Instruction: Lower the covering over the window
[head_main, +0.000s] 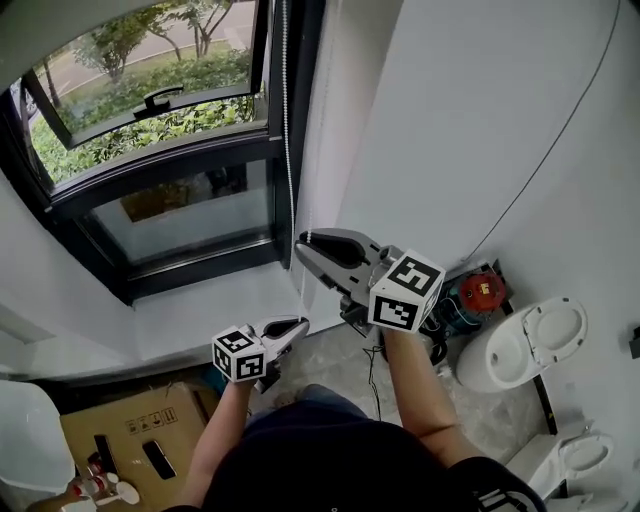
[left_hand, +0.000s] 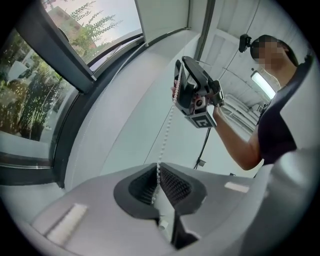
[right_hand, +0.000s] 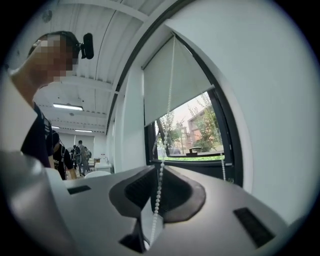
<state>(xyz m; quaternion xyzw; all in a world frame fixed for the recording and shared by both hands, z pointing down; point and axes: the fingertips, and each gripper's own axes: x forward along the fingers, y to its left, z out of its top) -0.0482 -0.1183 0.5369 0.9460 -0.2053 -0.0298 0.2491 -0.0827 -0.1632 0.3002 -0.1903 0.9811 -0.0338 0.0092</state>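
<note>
Left claw (left_hand: 158, 174): clenched on the white beaded pull cord (left_hand: 165, 143), low on its run.
Right claw (right_hand: 161, 169): released, jaws apart, the same cord passing between them higher up.
One pale grey roller blind (right_hand: 192, 85), covering only the top of the black-framed window (head_main: 170, 165).
White walls.
Grey tiled floor (head_main: 322, 355): one brown cardboard box (head_main: 140, 430), two white ceramic toilets (head_main: 525, 345).
</note>
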